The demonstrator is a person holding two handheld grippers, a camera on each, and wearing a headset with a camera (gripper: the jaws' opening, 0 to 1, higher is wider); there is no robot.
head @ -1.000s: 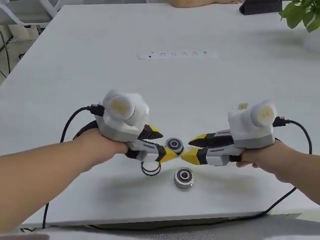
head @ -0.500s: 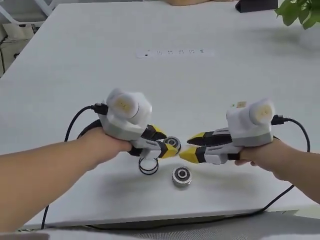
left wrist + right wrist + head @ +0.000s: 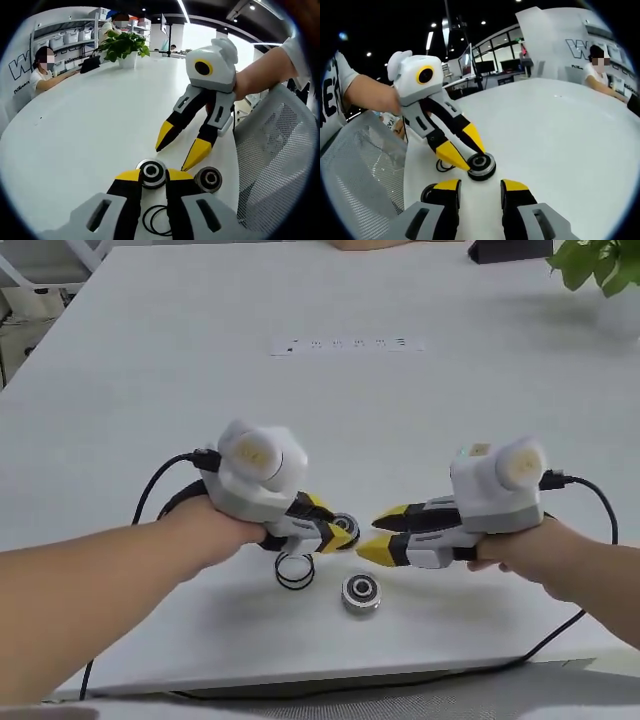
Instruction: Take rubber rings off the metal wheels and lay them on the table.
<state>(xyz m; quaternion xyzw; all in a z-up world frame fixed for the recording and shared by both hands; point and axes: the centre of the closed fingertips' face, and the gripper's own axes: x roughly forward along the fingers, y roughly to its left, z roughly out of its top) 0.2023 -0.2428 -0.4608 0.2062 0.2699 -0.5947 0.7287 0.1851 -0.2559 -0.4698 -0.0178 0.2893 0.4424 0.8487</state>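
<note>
The left gripper (image 3: 335,534) has its jaws closed on a metal wheel (image 3: 152,173), held just above the surface (image 3: 150,360) close to its near edge. A dark band around the wheel's rim appears to be its rubber ring, not yet removed. The right gripper (image 3: 480,187) faces the wheel with its jaws open and its tips just beside the wheel, not touching it. Loose rings (image 3: 293,571) lie under the left gripper. A second wheel (image 3: 361,592) lies near them, closer to the near edge.

Hazards:
- The left jaws appear to clamp across the rim, so a pull on the ring may lever the wheel free.
- A stretched ring may spring over the near edge.
- A dropped wheel may knock the second wheel off.
</note>
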